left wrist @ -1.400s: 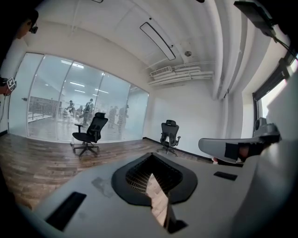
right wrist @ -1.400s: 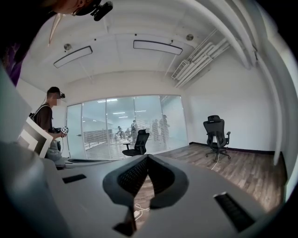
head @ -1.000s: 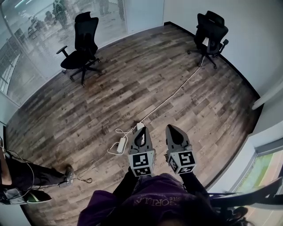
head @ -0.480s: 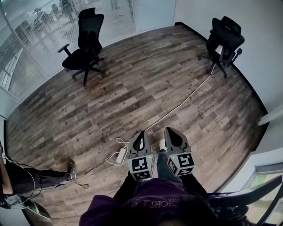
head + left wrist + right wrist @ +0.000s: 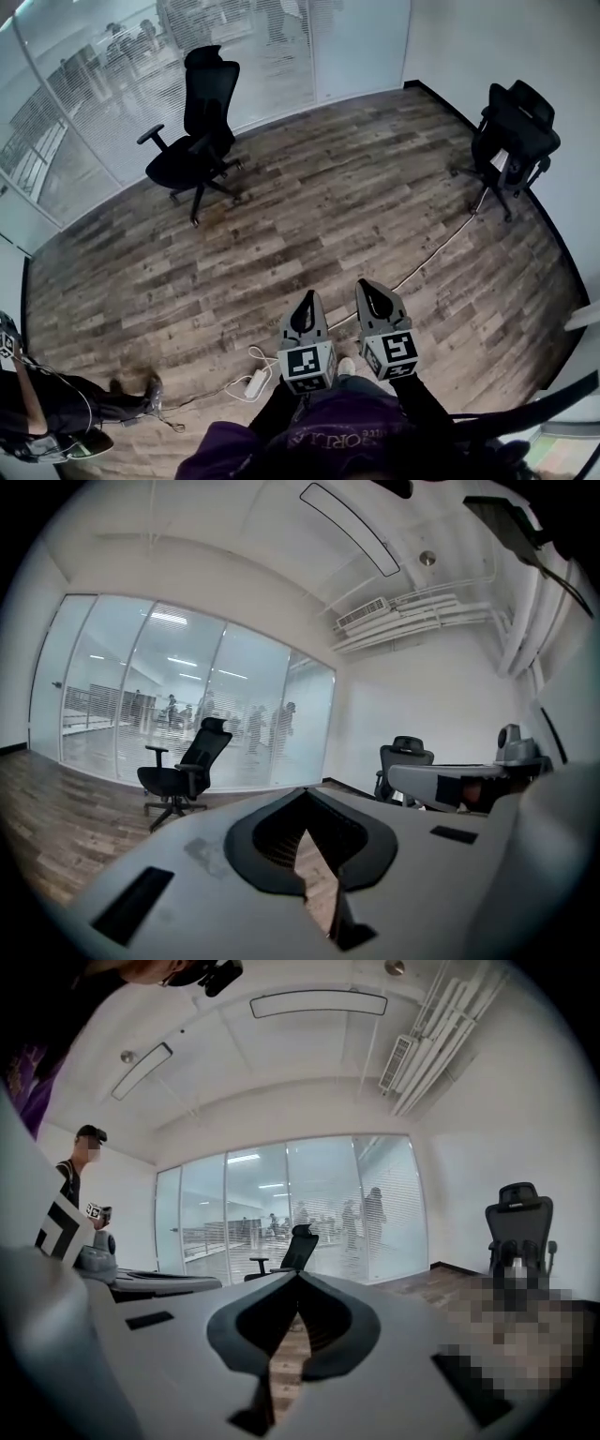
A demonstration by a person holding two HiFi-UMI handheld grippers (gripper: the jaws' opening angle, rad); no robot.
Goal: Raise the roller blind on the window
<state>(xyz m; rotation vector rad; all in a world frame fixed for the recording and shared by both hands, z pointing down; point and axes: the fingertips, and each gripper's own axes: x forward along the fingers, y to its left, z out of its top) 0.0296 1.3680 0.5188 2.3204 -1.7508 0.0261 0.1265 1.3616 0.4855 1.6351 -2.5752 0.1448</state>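
Wood floor (image 5: 309, 216) filled the head view; the blind did not show, only what was likely the window frame (image 5: 585, 315) at the right edge; the right claw (image 5: 366, 284) was nearer; it and the left claw (image 5: 307, 296) were closed, empty, aimed top-centre.

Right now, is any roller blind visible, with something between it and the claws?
No roller blind shows. The left claw and right claw, both shut, point at a glass wall; a black chair stands before it.

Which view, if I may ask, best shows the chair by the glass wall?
Head view: the chair is whole and largest. Left gripper view shows it whole but smaller; right gripper view, small, base hidden.
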